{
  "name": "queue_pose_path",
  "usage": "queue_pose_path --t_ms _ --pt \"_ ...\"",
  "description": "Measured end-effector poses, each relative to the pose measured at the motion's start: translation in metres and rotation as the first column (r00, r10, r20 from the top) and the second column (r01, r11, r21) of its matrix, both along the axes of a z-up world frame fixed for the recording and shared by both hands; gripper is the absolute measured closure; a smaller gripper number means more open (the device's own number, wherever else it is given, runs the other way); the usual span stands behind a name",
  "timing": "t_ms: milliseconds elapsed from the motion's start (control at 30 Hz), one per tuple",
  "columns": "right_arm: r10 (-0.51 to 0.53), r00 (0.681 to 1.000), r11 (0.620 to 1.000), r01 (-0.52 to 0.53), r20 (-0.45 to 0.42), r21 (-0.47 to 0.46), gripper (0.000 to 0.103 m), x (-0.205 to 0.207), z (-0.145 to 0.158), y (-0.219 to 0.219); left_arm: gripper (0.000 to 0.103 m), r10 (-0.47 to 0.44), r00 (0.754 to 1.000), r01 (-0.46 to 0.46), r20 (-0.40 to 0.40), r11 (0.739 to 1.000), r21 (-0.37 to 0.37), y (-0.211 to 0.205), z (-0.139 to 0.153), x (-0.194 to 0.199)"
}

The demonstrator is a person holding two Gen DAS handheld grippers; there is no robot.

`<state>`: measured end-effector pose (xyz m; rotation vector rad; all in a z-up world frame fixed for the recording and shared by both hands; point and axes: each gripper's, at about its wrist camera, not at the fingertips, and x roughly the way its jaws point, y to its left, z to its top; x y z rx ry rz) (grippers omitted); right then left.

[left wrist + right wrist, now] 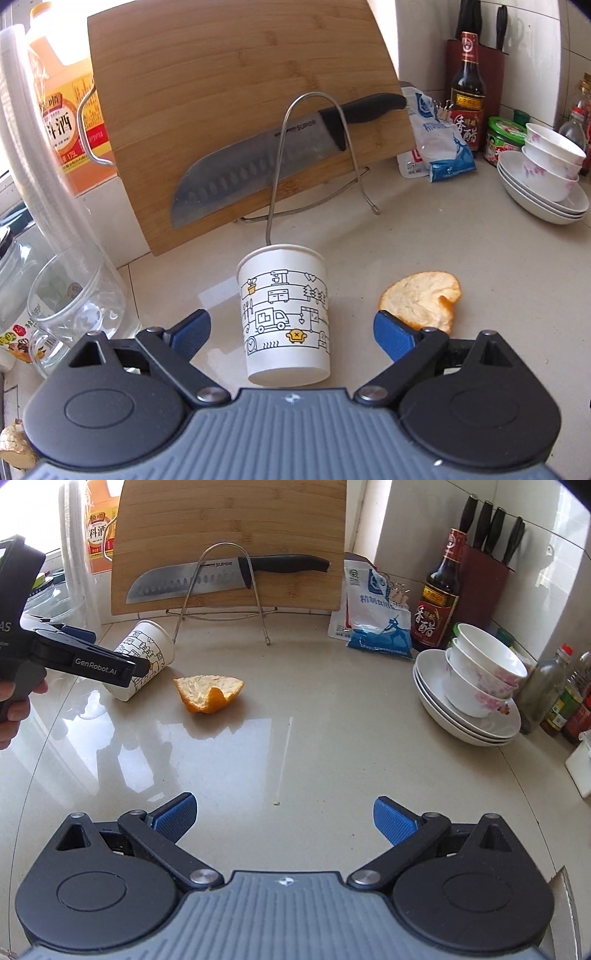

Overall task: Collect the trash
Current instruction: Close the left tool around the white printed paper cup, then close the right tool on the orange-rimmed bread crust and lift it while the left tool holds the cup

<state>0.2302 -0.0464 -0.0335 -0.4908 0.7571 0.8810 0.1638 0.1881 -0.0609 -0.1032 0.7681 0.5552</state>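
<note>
A white paper cup printed with line drawings stands on the beige counter, between the open blue fingers of my left gripper, which do not touch it. In the right wrist view the cup looks tilted at the far left, with the left gripper around it. An orange peel lies just right of the cup; it also shows in the right wrist view. My right gripper is open and empty above the bare counter, well short of the peel.
A bamboo cutting board with a knife leans in a wire rack at the back. A salt bag, vinegar bottle, knife block and stacked bowls on plates stand at the right. A glass mug stands left of the cup.
</note>
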Motion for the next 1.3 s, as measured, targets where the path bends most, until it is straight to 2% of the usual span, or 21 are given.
queue_pose_path --t_ms 200,400,500,800,1100,1200,1300 --pt "0.059 0.998 0.998 -0.059 -0.014 -0.011 0.0 0.008 -0.006 0.027 0.011 0.0 1.0 0.0 0.002 0.997 -0.077 0.018 -0.012 0.011" --pt "0.108 0.994 0.994 -0.109 -0.019 -0.012 0.0 0.017 -0.011 0.05 0.027 -0.007 1.0 0.006 -0.005 0.992 -0.124 0.022 -0.019 0.016" --pt "0.135 0.991 0.991 -0.135 -0.017 -0.011 0.0 0.02 -0.013 0.06 0.042 -0.003 1.0 0.002 -0.008 0.989 -0.149 0.026 -0.022 0.015" --pt "0.187 0.98 0.982 -0.187 -0.062 0.011 0.0 0.037 -0.028 0.097 0.043 0.024 0.999 -0.018 0.035 0.983 -0.18 0.028 -0.008 -0.004" --pt "0.233 0.967 0.972 -0.232 -0.102 0.019 0.0 0.048 -0.048 0.14 0.043 0.024 0.999 -0.015 0.048 0.984 -0.175 0.026 0.001 -0.015" --pt "0.239 0.964 0.971 -0.239 -0.113 0.017 0.003 0.05 -0.054 0.149 0.043 0.027 0.998 -0.018 0.051 0.984 -0.175 0.026 0.002 -0.017" --pt "0.241 0.964 0.97 -0.241 -0.113 0.012 0.01 0.05 -0.057 0.155 0.043 0.032 0.998 -0.022 0.053 0.985 -0.173 0.028 0.002 -0.019"
